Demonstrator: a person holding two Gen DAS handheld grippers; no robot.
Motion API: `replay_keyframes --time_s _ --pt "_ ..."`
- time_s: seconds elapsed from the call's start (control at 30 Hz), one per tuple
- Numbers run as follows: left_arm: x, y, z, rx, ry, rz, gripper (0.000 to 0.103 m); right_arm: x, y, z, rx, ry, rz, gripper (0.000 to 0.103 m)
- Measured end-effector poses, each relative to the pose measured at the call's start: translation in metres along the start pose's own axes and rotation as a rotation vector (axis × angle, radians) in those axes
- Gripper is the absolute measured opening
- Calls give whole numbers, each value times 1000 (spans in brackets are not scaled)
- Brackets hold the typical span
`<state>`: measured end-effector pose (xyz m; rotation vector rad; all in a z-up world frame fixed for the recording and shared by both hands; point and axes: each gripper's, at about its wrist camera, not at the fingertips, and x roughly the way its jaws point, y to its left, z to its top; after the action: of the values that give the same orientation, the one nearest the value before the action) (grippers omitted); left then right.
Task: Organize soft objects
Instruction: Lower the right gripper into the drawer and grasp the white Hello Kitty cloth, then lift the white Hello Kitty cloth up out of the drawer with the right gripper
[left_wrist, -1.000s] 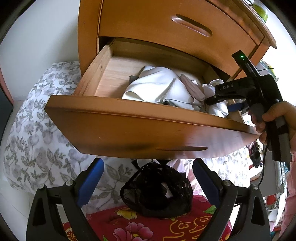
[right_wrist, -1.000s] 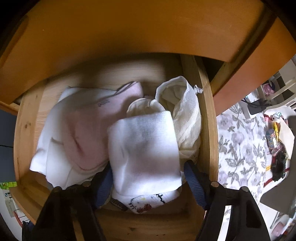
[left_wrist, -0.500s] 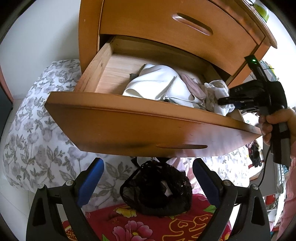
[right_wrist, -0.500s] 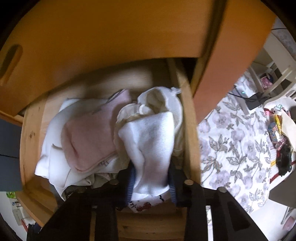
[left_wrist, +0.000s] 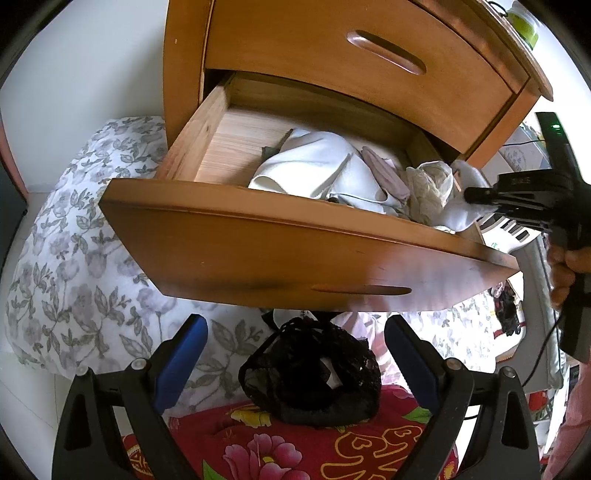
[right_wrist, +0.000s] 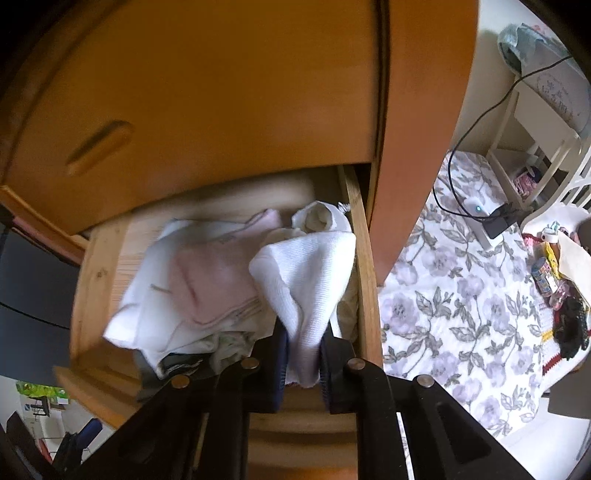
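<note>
Floral quilt (left_wrist: 66, 258) under open wooden drawer (left_wrist: 295, 254), white wall (left_wrist: 92, 66) behind

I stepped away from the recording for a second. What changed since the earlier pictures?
The right hand-held gripper has just been closing and now pinches the white knit cloth, drawing it up from the open drawer. The left hand-held gripper stayed open above the black lace garment; the drawer's other clothes barely shifted.

No lettering or numbers can be read anywhere.
</note>
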<state>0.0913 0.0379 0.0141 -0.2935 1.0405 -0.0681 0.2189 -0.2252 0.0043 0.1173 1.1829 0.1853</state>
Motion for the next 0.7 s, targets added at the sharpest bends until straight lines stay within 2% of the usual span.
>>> replay_keyframes --time_s 0.47,0.7 --pt "-23 -2 0 -6 -47 4 97 -105 21 -22 -72 -245 67 15" --pt "-37 -4 0 -1 -78 9 97 -144 25 -47 -101 -319 72 16"
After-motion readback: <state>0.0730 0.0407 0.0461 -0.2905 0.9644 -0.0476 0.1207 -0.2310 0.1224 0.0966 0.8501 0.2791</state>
